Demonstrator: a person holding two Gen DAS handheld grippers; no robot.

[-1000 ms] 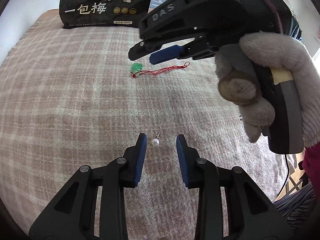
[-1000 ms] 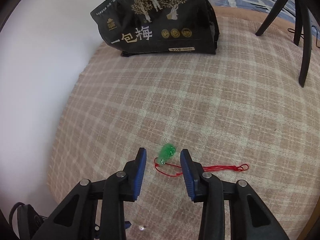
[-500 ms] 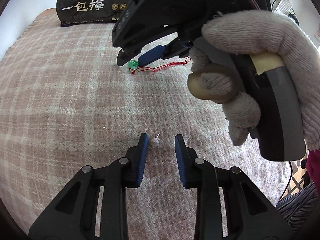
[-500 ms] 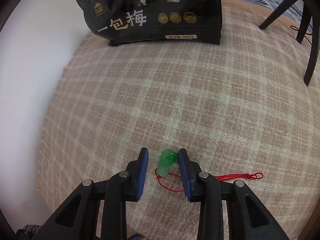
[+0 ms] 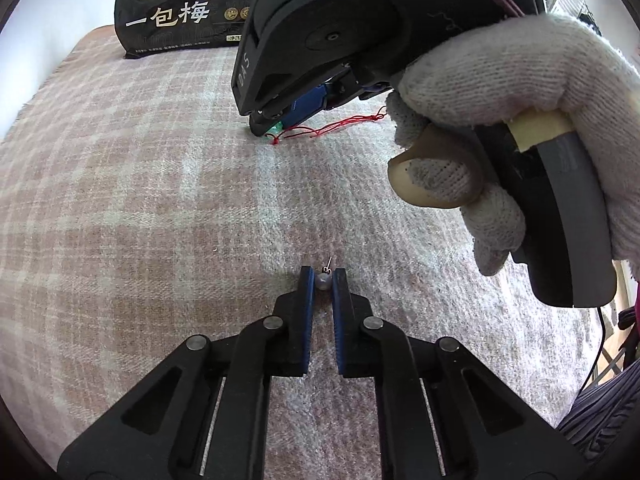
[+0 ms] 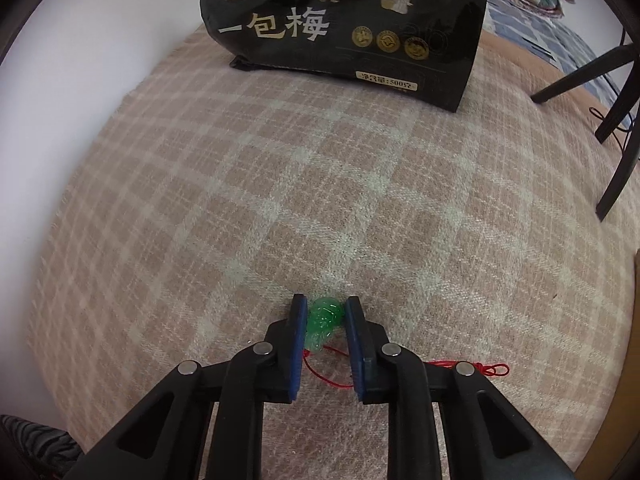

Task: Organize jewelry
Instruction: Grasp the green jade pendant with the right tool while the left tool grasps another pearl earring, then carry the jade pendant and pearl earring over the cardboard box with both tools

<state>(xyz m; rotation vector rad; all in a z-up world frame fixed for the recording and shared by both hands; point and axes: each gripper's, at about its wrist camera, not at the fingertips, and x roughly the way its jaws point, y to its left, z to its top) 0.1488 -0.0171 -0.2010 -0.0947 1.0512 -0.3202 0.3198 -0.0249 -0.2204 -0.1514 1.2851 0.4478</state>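
Observation:
A small pearl earring (image 5: 323,281) with a thin metal post lies on the plaid cloth, pinched between the blue pads of my left gripper (image 5: 323,280). A green pendant (image 6: 323,322) on a red cord (image 6: 486,369) lies farther back. My right gripper (image 6: 325,316) is closed on the pendant, both pads touching it at cloth level. In the left wrist view the right gripper (image 5: 272,130), held by a gloved hand (image 5: 516,120), covers most of the pendant (image 5: 275,131); the red cord (image 5: 340,126) trails to the right.
A black snack bag (image 6: 344,20) with gold print stands at the far edge of the plaid cloth (image 6: 280,200); it also shows in the left wrist view (image 5: 180,12). Black chair legs (image 6: 616,128) stand at the right. A white wall lies beyond the cloth's left edge.
Both grippers have closed: the left on the pearl earring, the right on the green pendant. The right gripper also came down and forward to the pendant.

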